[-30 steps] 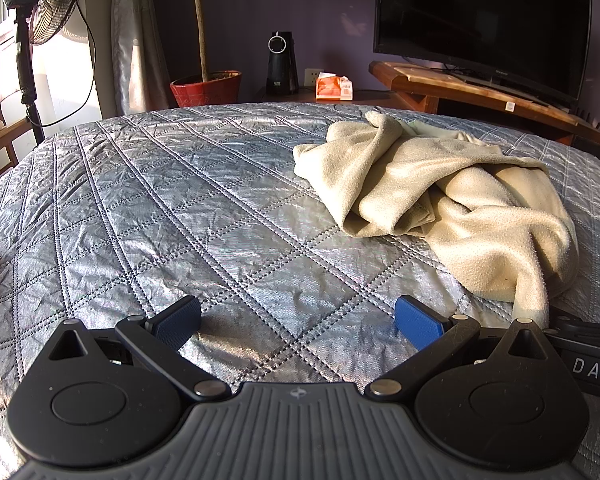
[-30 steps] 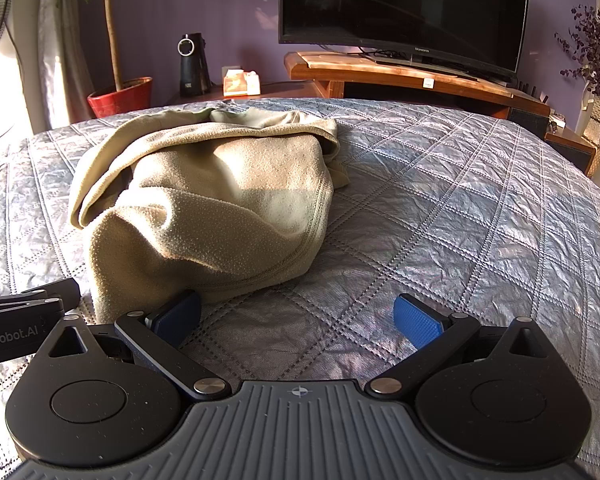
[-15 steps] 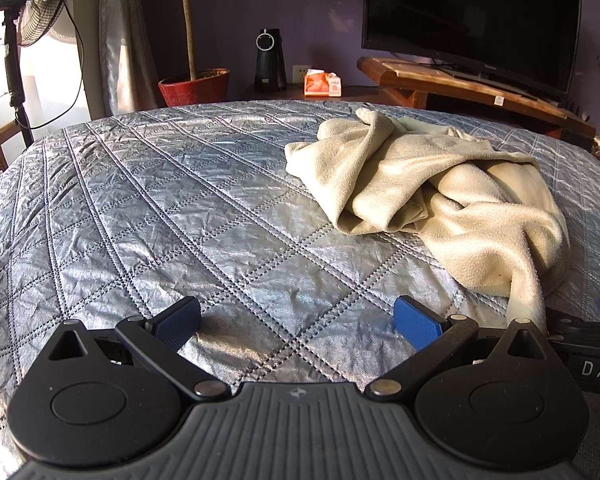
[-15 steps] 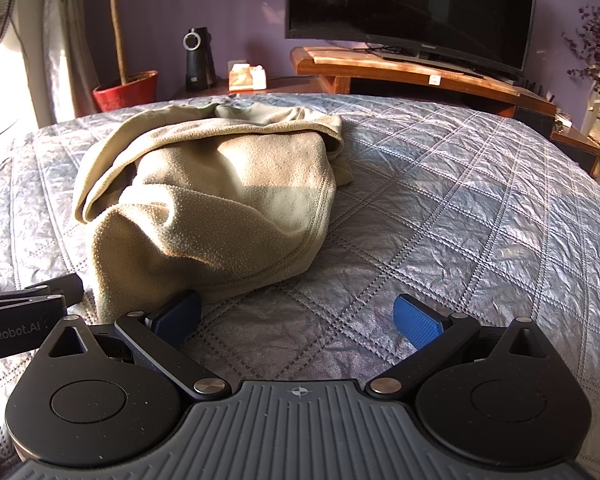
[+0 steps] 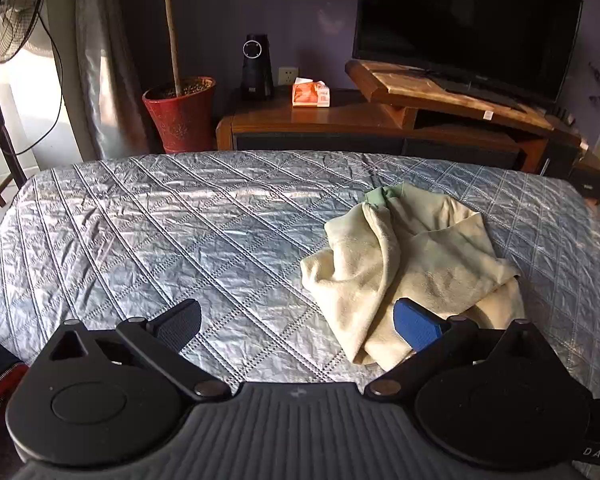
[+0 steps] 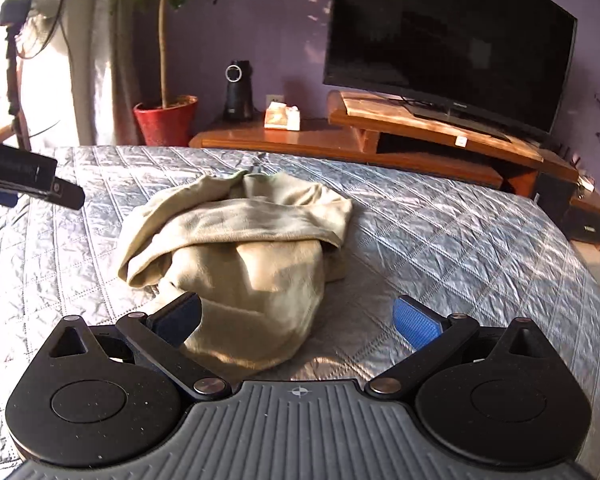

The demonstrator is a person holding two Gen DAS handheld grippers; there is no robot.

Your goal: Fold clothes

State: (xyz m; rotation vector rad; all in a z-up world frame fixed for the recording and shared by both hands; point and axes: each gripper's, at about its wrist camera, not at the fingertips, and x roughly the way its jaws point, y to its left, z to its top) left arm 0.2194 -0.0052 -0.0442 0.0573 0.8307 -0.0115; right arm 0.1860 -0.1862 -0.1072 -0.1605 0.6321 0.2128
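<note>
While the garment: we see the cloth [image 5: 412, 264] heaped and crumpled on the quilt [image 5: 180, 240], right of centre, no fold made in it.
Done: nothing we can judge finished; the heap is not even spread flat.
Left: we must spread it, smooth it, then make every fold.
Left gripper [image 5: 298, 326]: fingers spread wide, holding nothing; its blue pad overlaps the cloth's near edge in view, contact unclear.
Right gripper [image 6: 298, 320]: fingers wide apart, empty, above the cloth's near end.
Writing: we read "DAS" on the black housing [image 5: 598, 453] at the lower right of the left view; the tissue box [image 5: 311, 94] print is too small to read.
</note>
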